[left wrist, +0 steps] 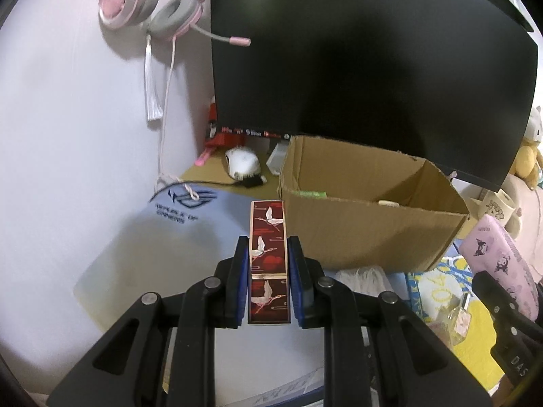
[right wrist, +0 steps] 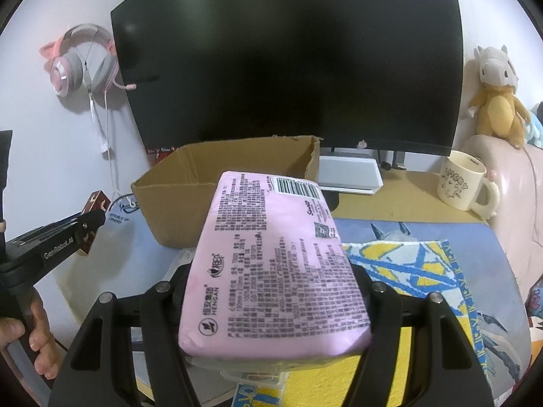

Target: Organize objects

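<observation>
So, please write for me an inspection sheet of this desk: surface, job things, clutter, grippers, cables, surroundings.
Surface: wooden desk under a blue printed mat.
Job's things: open brown cardboard box; red crane-patterned slim box; pink plastic tissue pack.
Clutter: white mouse, cream mug, yellow-blue towel, small glass bottle.
Grippers: left gripper shut on the slim box; right gripper shut on the tissue pack.
Cables: white headset cable hanging to the desk.
Surroundings: black monitor, pink headset on the wall, plush toy.
</observation>
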`<state>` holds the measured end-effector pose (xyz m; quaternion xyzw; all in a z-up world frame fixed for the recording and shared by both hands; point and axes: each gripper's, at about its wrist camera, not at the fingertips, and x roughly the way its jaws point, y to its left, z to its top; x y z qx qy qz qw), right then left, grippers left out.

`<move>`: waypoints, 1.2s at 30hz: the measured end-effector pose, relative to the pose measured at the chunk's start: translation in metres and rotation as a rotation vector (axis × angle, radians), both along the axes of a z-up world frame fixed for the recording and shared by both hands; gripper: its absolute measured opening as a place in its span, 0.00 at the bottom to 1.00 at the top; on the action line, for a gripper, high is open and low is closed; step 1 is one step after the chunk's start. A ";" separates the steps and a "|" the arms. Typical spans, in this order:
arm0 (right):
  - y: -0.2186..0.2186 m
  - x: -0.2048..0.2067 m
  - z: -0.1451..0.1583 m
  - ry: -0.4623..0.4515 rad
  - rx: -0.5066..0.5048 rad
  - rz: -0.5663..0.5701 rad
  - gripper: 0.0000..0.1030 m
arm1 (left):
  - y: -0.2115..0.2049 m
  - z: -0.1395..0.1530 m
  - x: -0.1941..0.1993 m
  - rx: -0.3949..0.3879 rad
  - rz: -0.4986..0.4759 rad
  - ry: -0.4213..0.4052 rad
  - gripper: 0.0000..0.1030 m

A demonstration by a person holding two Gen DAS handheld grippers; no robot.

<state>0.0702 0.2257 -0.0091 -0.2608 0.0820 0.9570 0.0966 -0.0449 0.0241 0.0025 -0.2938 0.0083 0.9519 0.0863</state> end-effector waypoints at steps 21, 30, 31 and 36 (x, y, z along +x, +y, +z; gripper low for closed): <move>0.009 -0.005 0.026 -0.041 -0.007 -0.028 0.69 | 0.014 0.022 0.004 0.021 -0.035 0.023 0.19; 0.020 -0.022 0.048 -0.022 -0.050 -0.029 0.69 | 0.024 0.030 -0.010 0.049 -0.068 0.031 0.19; 0.022 -0.026 0.050 -0.025 -0.055 -0.028 0.69 | 0.026 0.030 -0.012 0.042 -0.073 0.029 0.19; 0.027 -0.040 0.058 -0.020 -0.066 -0.033 0.69 | 0.035 0.039 -0.017 0.021 -0.085 0.052 0.20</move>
